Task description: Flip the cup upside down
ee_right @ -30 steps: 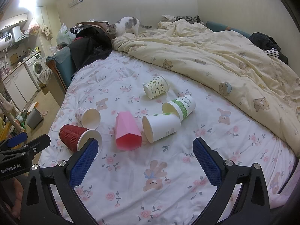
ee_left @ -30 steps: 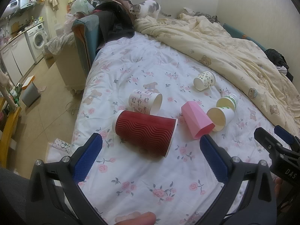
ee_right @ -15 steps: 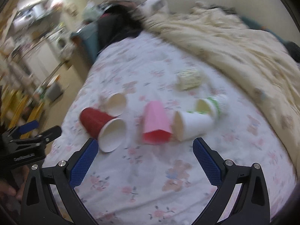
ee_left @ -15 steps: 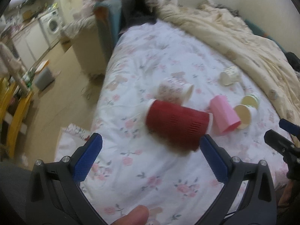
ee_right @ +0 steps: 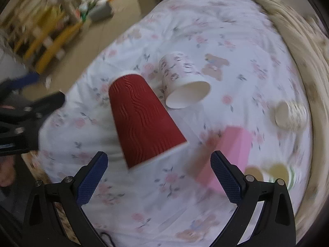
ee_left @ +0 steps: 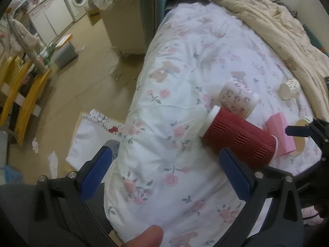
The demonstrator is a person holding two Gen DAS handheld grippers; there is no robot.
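The red cup (ee_right: pixel 141 121) is lying sideways near the bed's (ee_left: pixel 174 185) left edge. The right gripper (ee_right: pixel 158 175) is now swinging in over it, jaws spread and empty; the left gripper (ee_left: pixel 164 175), likewise gaping, is veering away, suggesting a right-handed grasp.

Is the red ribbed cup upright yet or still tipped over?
Tipped: the red ribbed cup lies on its side on the bed sheet, white rim toward the open right gripper.

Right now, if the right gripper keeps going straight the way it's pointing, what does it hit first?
Probably the red cup, lying on its side straight ahead of the open right gripper; depth is unclear in the blurred view.
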